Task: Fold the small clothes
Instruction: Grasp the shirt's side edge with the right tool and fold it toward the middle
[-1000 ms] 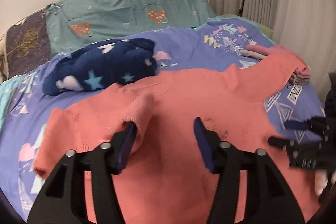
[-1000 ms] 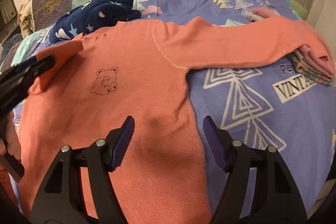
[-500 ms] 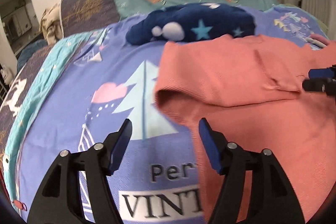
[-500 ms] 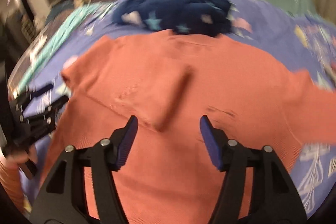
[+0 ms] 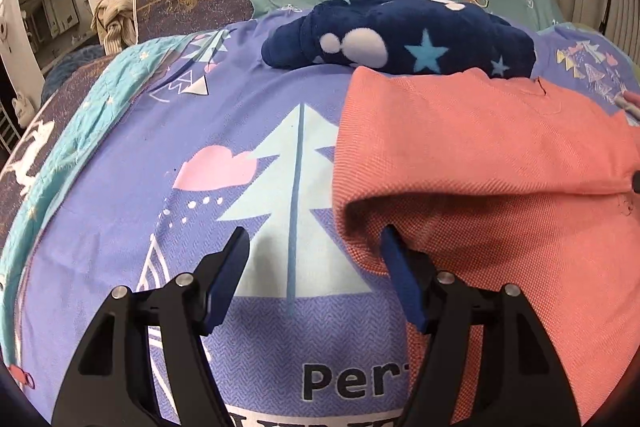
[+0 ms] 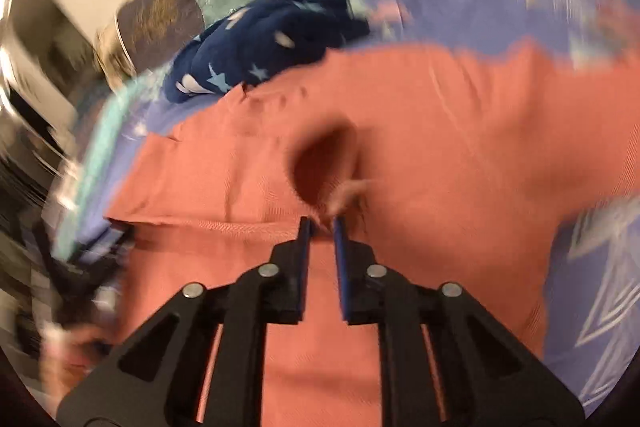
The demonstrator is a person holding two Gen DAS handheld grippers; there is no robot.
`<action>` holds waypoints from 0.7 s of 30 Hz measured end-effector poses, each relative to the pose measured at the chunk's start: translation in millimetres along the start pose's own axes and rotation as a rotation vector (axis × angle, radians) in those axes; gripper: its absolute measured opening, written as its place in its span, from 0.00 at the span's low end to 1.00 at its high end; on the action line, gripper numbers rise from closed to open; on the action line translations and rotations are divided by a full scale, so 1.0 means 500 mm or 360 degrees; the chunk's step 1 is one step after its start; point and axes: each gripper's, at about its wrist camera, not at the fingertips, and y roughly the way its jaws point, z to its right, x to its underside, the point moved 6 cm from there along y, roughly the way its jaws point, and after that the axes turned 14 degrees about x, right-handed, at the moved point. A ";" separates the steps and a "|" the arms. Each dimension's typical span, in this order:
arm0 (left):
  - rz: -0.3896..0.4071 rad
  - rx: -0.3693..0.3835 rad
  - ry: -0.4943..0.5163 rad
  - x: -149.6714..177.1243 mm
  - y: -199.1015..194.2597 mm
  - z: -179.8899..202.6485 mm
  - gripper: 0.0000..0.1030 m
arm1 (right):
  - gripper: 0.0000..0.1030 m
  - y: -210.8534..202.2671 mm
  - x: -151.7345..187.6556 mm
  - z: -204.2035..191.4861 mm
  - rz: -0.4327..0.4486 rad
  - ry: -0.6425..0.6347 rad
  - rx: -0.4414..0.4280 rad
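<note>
Left gripper (image 5: 312, 263): tilted down, fingers wide, right one under coral shirt (image 5: 500, 163) edge
Right gripper (image 6: 322, 227): tilted down, fingers narrow, closing on shirt fold

The whole right wrist view is smeared, so the navy blanket (image 6: 272, 47) shows only streaky stars. The jumper (image 5: 500, 155) runs off the right edge and hides one left gripper (image 5: 314, 267) fingertip. Print on the bedspread (image 5: 240, 327) is cut short.
</note>
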 end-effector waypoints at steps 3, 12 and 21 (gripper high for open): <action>-0.0002 -0.0044 0.0057 -0.001 0.001 0.012 0.66 | 0.50 0.004 0.008 0.027 -0.0042 0.0033 -0.0040; -0.0025 -0.0083 0.0063 0.001 0.007 0.009 0.70 | 0.04 0.074 -0.029 -0.068 -0.0030 -0.0113 0.0022; 0.0012 -0.0055 0.0137 0.017 -0.040 0.044 0.70 | 0.18 -0.038 -0.111 0.008 0.0275 -0.0205 0.0232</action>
